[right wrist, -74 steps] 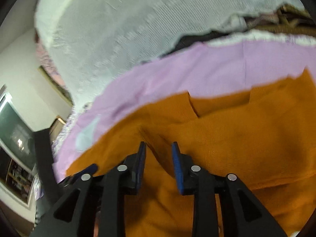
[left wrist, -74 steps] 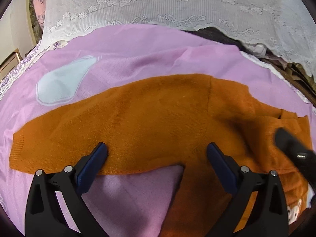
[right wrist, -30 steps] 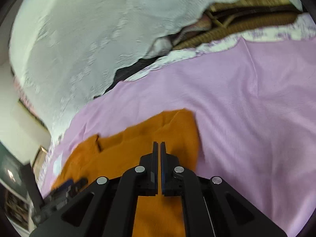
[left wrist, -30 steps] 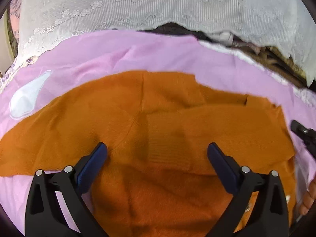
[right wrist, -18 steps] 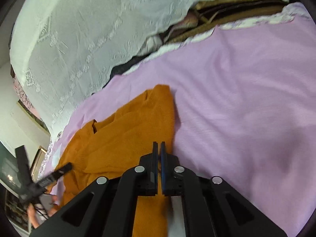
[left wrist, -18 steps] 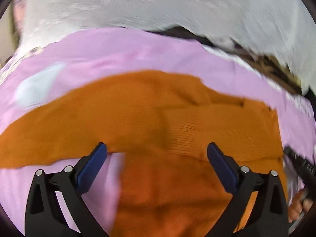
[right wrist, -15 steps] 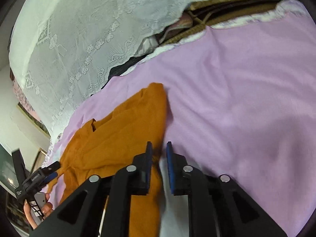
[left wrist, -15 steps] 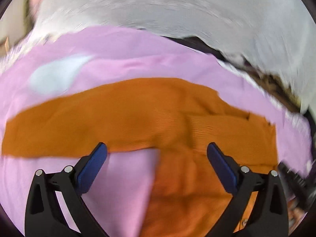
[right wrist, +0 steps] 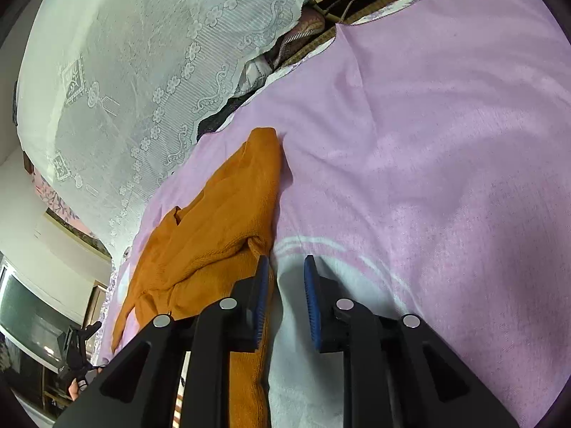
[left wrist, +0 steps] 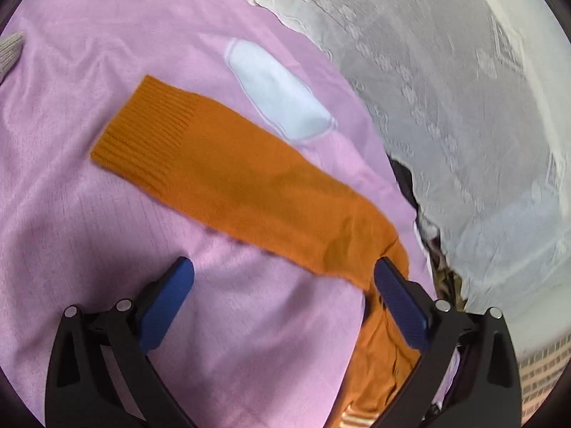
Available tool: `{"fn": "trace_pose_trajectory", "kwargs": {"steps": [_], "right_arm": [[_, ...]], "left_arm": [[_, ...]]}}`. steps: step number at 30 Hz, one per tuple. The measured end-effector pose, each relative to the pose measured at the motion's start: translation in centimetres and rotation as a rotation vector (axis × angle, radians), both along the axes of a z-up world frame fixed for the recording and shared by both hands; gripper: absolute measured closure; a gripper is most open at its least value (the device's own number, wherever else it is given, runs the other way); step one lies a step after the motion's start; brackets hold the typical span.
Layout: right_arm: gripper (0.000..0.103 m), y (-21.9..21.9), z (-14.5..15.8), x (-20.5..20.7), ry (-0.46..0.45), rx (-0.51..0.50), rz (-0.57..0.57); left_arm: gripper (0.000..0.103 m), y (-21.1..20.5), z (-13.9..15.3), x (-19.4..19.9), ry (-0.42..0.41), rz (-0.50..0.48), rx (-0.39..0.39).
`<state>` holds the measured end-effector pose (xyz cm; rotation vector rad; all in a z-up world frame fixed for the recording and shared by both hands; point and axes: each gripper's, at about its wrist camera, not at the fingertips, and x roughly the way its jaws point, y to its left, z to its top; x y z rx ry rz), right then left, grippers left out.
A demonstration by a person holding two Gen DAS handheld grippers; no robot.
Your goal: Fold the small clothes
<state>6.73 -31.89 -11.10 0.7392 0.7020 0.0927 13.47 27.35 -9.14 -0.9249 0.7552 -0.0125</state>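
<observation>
In the left wrist view we find the left gripper [left wrist: 282,285] nearest the lens, its blue pads [left wrist: 166,303] spread wide with nothing between them. Bare pink sheet [left wrist: 89,214] lies under the gap. The right-hand pad sits just beside the near end of the orange sweater [left wrist: 249,185], where the sleeve joins the bunched body; we cannot tell whether pad and knit touch. From there the sleeve runs flat and straight away to the upper left, ending in a ribbed cuff [left wrist: 142,135]. Just beyond the sleeve we note a pale blue patch [left wrist: 278,89] printed on the sheet. Farther off, a white lace curtain [left wrist: 446,89] hangs along the sheet's far edge.

In the right wrist view we find the right gripper [right wrist: 285,285] low over the sheet, its jaws parted by a narrow gap and gripping nothing. Its left pad lies against the sweater's edge. Between the pads we see only a pale printed area of the pink sheet [right wrist: 446,142]. The sweater body [right wrist: 221,221] extends ahead and to the left in loose folds, its far tip pointing at the lace curtain [right wrist: 142,71]. Bare sheet fills the right side.
</observation>
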Motion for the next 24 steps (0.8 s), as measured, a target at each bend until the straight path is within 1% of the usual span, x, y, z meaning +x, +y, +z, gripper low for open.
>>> {"fn": "trace_pose_trajectory", "kwargs": {"steps": [4, 6, 7, 8, 9, 10, 11, 12, 14, 15, 17, 20, 22, 24], "right_arm": [[0.078, 0.2, 0.1, 0.1, 0.000, -0.007, 0.008], [0.077, 0.2, 0.1, 0.1, 0.000, -0.010, 0.011], [0.077, 0.2, 0.1, 0.2, 0.001, -0.010, 0.012], [0.077, 0.3, 0.1, 0.2, 0.001, -0.009, 0.012], [0.077, 0.3, 0.1, 0.2, 0.001, -0.009, 0.012], [0.077, 0.3, 0.1, 0.2, 0.001, -0.009, 0.011], [0.077, 0.3, 0.1, 0.2, 0.000, -0.011, 0.011], [0.076, 0.4, 0.1, 0.2, 0.001, -0.012, 0.012], [0.075, 0.5, 0.1, 0.3, 0.002, -0.016, 0.015], [0.075, 0.5, 0.1, 0.3, 0.002, -0.017, 0.016], [0.074, 0.7, 0.2, 0.4, 0.002, -0.020, 0.018], [0.073, 0.7, 0.2, 0.4, 0.001, -0.021, 0.018], [0.074, 0.7, 0.2, 0.4, 0.000, -0.021, 0.018], [0.074, 0.7, 0.3, 0.4, -0.003, -0.024, 0.015]], "left_arm": [[0.005, 0.4, -0.3, 1.2, -0.025, 0.062, -0.016], [0.006, 0.6, -0.2, 1.8, -0.033, 0.076, 0.000], [0.010, 0.7, -0.1, 2.3, -0.033, 0.082, 0.024], [0.017, 0.7, -0.1, 2.6, -0.031, 0.088, 0.049], [0.022, 0.7, -0.1, 2.9, -0.026, 0.093, 0.071], [0.033, 1.0, -0.3, 3.3, -0.017, 0.099, 0.092], [0.043, 1.4, -0.5, 3.3, -0.014, 0.101, 0.097], [0.048, 1.8, -0.8, 3.6, -0.009, 0.105, 0.096], [0.063, 2.4, -1.2, 3.5, -0.008, 0.112, 0.078], [0.067, 2.7, -1.4, 3.5, -0.005, 0.117, 0.065], [0.084, 3.2, -1.9, 3.1, 0.002, 0.121, 0.056], [0.094, 3.7, -2.2, 2.9, 0.007, 0.122, 0.033], [0.096, 3.6, -2.0, 2.8, 0.002, 0.116, 0.037], [0.097, 3.2, -1.4, 2.7, -0.006, 0.107, 0.065]]}}
